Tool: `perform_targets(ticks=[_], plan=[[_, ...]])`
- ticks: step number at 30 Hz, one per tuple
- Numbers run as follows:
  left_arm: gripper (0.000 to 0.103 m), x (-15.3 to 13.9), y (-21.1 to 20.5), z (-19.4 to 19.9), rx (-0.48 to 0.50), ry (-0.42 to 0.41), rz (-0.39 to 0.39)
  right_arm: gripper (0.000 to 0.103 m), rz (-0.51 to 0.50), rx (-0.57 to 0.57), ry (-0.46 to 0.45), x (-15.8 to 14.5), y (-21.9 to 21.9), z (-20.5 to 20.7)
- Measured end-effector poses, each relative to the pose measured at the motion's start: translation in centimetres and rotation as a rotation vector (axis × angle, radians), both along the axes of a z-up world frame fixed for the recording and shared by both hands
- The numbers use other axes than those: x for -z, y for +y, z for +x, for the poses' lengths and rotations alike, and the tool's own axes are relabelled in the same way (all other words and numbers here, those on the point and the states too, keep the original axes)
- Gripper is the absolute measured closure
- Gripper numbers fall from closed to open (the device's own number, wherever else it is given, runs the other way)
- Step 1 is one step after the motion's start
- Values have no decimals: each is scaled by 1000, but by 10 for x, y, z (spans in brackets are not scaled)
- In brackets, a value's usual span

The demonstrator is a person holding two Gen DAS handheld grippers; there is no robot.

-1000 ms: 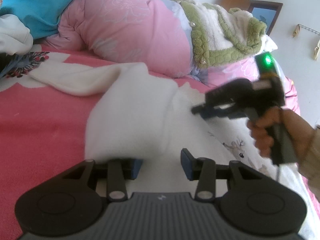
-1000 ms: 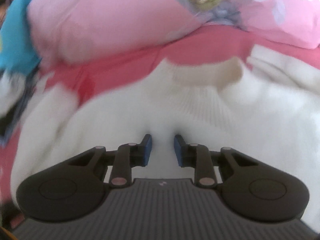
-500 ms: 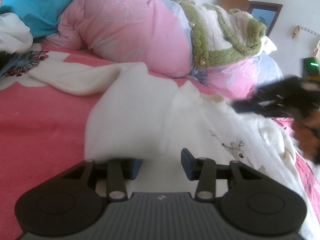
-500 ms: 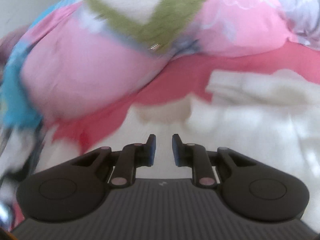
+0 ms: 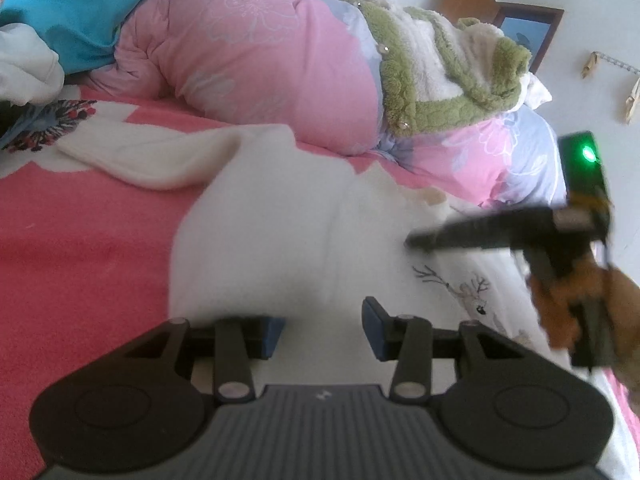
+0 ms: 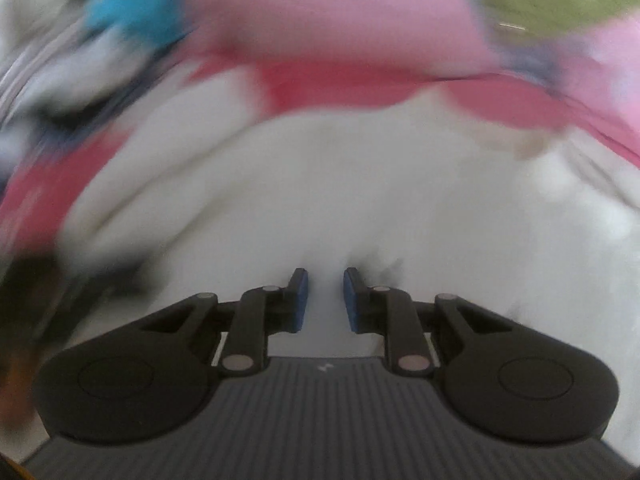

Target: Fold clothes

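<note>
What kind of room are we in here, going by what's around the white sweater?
Most likely a bedroom: the white sweater lies on a bed with a pink sheet, a bunched pink quilt behind it, and a wooden cabinet by the wall.

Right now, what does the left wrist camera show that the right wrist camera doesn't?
Only the left wrist view shows the reindeer print, the spread sleeve and the right hand-held gripper seen from outside. Only the right wrist view shows that gripper's blue pads, a narrow gap between them. Both show the white sweater and pink quilt.
</note>
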State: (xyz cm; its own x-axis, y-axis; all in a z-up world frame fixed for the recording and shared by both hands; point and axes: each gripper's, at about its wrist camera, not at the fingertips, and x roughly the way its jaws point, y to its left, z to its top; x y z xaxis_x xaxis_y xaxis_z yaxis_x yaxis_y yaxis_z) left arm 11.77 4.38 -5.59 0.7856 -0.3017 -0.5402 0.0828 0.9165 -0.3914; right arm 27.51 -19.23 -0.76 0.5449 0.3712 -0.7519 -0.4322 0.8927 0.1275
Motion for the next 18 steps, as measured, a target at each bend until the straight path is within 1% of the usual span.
perform_targets(ticks=[1,3,5,8,10,11,13,16,18], plan=[[59,0,0,0,0,0,-1,86,31,76,-12,-4,-12,13],[59,0,0,0,-1,0,2,83,52,138,-36,-15,-39,11],[59,0,-1,-1,-1,-1,7,83,70,193,-61,-27,-66,8],[59,0,-2,-1,-2,-1,11,83,76,143,-9,-30,-98,-21],[59,0,-3,-1,-2,-1,16,83,30,123,24,-21,-108,-30],[59,0,-3,-1,-1,-2,17,83,-8,131,29,-16,-111,-29],[59,0,-2,-1,0,-2,18,84,-35,178,39,-4,-119,-14],[59,0,-2,0,3,-3,16,87,17,270,17,4,-132,31],[57,0,-1,0,5,-4,15,89,8,328,-19,5,-134,57]])
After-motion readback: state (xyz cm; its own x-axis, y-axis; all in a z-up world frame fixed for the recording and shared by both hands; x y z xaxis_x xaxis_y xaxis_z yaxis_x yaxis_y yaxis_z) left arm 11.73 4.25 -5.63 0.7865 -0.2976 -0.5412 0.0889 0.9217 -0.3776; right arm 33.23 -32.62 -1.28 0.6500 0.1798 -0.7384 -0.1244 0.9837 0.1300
